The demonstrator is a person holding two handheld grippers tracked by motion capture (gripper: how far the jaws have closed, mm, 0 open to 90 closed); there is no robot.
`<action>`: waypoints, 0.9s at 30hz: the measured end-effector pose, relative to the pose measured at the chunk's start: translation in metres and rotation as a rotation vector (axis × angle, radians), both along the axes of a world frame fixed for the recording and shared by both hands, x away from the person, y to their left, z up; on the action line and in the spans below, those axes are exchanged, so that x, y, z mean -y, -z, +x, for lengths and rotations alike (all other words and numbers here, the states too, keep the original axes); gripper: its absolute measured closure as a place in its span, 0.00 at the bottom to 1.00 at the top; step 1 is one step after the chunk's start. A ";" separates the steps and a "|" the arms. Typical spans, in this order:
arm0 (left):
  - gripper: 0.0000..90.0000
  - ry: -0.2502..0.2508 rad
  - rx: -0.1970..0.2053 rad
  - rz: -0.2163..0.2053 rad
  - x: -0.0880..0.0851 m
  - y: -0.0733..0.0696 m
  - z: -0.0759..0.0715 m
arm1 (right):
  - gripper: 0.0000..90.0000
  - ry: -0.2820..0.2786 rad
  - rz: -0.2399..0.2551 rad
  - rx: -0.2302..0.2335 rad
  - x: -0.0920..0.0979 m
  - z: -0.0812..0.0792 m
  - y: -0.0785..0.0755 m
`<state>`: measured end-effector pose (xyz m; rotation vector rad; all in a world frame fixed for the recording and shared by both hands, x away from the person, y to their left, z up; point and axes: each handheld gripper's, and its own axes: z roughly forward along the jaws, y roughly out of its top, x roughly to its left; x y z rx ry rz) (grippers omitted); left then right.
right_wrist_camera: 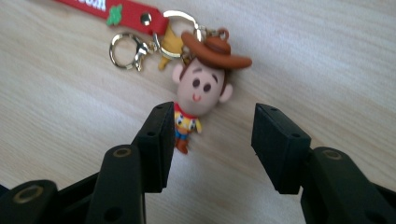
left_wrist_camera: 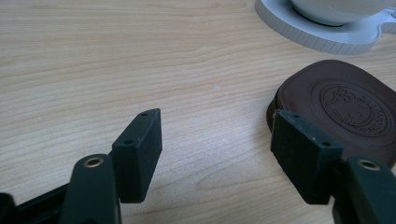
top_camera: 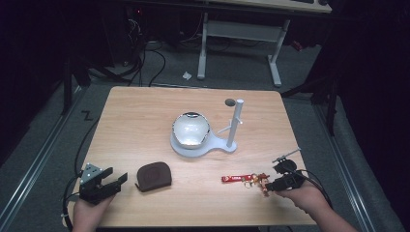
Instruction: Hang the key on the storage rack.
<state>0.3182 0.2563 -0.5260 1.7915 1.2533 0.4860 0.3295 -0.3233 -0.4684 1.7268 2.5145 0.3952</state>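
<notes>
A cowboy-doll keychain [right_wrist_camera: 201, 88] with a red strap [right_wrist_camera: 121, 11] and a gold clasp [right_wrist_camera: 126, 49] lies flat on the wooden table, at the front right in the high view [top_camera: 246, 179]. My right gripper [right_wrist_camera: 212, 135] hovers over it, open. The doll's head is just beyond the tips and its legs lie close beside the left-hand pad [right_wrist_camera: 159, 140]; neither pad presses on it. At the front left my left gripper [top_camera: 117, 175] rests open with nothing between its pads [left_wrist_camera: 217, 140]. A brown round leather pouch [left_wrist_camera: 345, 102] lies just to its right.
A white bowl [top_camera: 191, 129] sits on a white stand base [top_camera: 212, 145] at mid-table, and a white post [top_camera: 235, 121] with a side peg rises from that base. A small dark disc [top_camera: 230, 102] lies near the far edge. Bare wood stretches between the pouch [top_camera: 153, 176] and the keychain.
</notes>
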 end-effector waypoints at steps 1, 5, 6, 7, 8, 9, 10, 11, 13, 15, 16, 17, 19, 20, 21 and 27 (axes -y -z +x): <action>0.38 0.000 0.001 0.001 0.000 0.000 0.000 | 0.57 0.013 0.016 0.000 0.000 0.002 0.000; 0.38 -0.001 0.001 -0.003 0.000 0.000 0.000 | 0.58 0.028 0.033 -0.021 0.001 0.010 0.005; 0.38 -0.001 0.002 -0.003 -0.001 0.000 0.000 | 0.58 0.042 0.040 -0.030 0.000 0.010 0.006; 0.38 -0.001 0.002 -0.003 -0.001 0.000 0.000 | 0.58 0.046 0.045 -0.031 0.000 0.012 0.007; 0.38 -0.002 0.002 -0.003 -0.001 -0.001 0.000 | 0.58 0.046 0.045 -0.030 0.000 0.013 0.008; 0.38 -0.001 0.002 -0.003 -0.001 0.000 0.000 | 0.58 0.048 0.041 -0.034 0.000 0.013 0.009; 0.38 -0.001 0.001 -0.002 -0.001 0.000 0.000 | 0.58 0.049 0.039 -0.039 -0.001 0.014 0.011; 0.38 -0.001 0.000 -0.002 -0.002 0.000 0.000 | 0.58 0.051 0.040 -0.048 -0.001 0.015 0.013; 0.38 -0.001 0.000 -0.003 -0.002 0.000 0.000 | 0.58 0.049 0.039 -0.058 -0.003 0.017 0.016; 0.38 0.000 0.000 -0.002 -0.002 0.000 0.000 | 0.59 0.047 0.040 -0.058 -0.005 0.018 0.018; 0.38 0.000 0.001 -0.002 -0.002 0.000 0.000 | 0.60 0.042 0.035 -0.062 -0.007 0.019 0.020; 0.38 0.000 0.000 -0.002 -0.002 0.000 0.000 | 0.61 0.039 0.035 -0.067 -0.009 0.020 0.021; 0.38 0.001 0.000 0.000 -0.002 0.000 0.000 | 0.65 0.025 0.012 -0.055 -0.013 0.021 0.021; 0.38 0.001 -0.001 0.000 -0.002 0.000 -0.001 | 0.65 0.025 0.012 -0.055 -0.013 0.021 0.021; 0.38 0.001 -0.001 0.001 -0.002 0.000 -0.001 | 0.67 0.018 -0.001 -0.047 -0.015 0.021 0.022; 0.38 0.001 -0.002 0.000 -0.002 0.000 -0.001 | 0.69 -0.023 -0.041 -0.047 -0.019 0.021 0.020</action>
